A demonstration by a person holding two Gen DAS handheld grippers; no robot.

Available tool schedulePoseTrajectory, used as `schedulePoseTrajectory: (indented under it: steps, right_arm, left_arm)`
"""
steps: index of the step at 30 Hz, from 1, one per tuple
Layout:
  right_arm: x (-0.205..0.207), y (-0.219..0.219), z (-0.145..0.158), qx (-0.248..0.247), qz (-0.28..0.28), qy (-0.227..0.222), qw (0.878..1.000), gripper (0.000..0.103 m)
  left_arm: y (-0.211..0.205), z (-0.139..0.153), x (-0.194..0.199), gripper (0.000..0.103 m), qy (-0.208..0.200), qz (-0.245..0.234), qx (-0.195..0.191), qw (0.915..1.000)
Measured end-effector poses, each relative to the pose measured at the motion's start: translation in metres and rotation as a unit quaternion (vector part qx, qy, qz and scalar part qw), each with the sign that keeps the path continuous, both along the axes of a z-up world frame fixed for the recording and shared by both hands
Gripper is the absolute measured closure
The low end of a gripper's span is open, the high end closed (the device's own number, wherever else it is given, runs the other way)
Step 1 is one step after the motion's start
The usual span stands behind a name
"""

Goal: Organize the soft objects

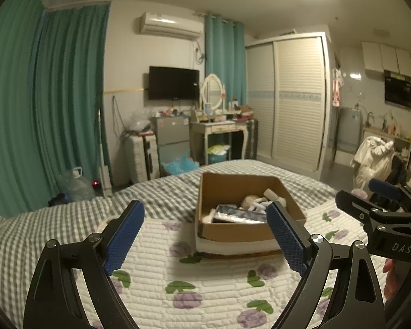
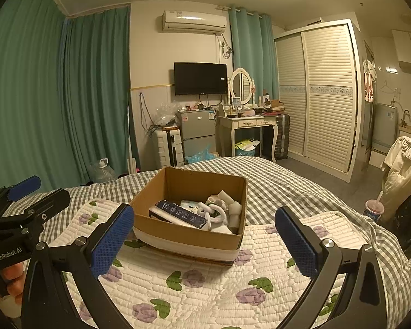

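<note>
An open cardboard box (image 1: 205,192) (image 2: 189,235) stands on the quilted flower mat (image 1: 178,282) (image 2: 205,282) on the bed. Inside lie a dark flat packet (image 2: 182,215) (image 1: 238,213), white soft rolled items (image 2: 222,205) and a beige soft toy (image 1: 250,200). My left gripper (image 1: 205,235) is open and empty, just short of the box. My right gripper (image 2: 205,240) is open and empty, facing the box's near wall. Each gripper shows at the edge of the other's view.
A grey checked blanket (image 2: 274,181) covers the bed. Beyond it stand a suitcase (image 2: 168,148), a small fridge (image 2: 198,134), a dressing table (image 2: 249,126) and a wardrobe (image 2: 326,96). Teal curtains (image 1: 41,109) hang on the left. A cup (image 2: 374,209) stands at the bed's right.
</note>
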State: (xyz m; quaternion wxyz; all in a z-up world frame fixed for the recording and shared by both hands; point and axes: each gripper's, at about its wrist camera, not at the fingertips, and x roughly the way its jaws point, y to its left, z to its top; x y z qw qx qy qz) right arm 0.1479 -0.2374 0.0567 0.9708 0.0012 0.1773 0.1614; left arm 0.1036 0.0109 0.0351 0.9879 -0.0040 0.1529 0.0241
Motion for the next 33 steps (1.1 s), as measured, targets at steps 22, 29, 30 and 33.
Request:
schedulePoseTrajectory:
  steps: [22,29,30,33]
  right_arm:
    - [0.0001,-0.0003,-0.0037,0.002,-0.001,0.002,1.000,0.000]
    - [-0.0001,0.0004,-0.0051,0.003,-0.003,0.004,1.000,0.000]
    - [-0.0001,0.0002,-0.0051,0.003,-0.003,0.003,1.000,0.000]
    - [-0.0001,0.0002,-0.0049,0.003,-0.003,0.003,1.000,0.000]
  left_arm:
    - [-0.0006,-0.0004,0.0003,0.011,0.002,0.005,0.000,1.0000]
    - [-0.0003,-0.0019,0.0011,0.011,0.004,0.008,-0.003,1.0000]
    - [0.0001,-0.0023,0.0011,0.011,0.004,0.008,-0.005,0.9999]
    - [0.0006,-0.0032,0.0002,0.011,0.004,0.008,-0.008,0.9999]
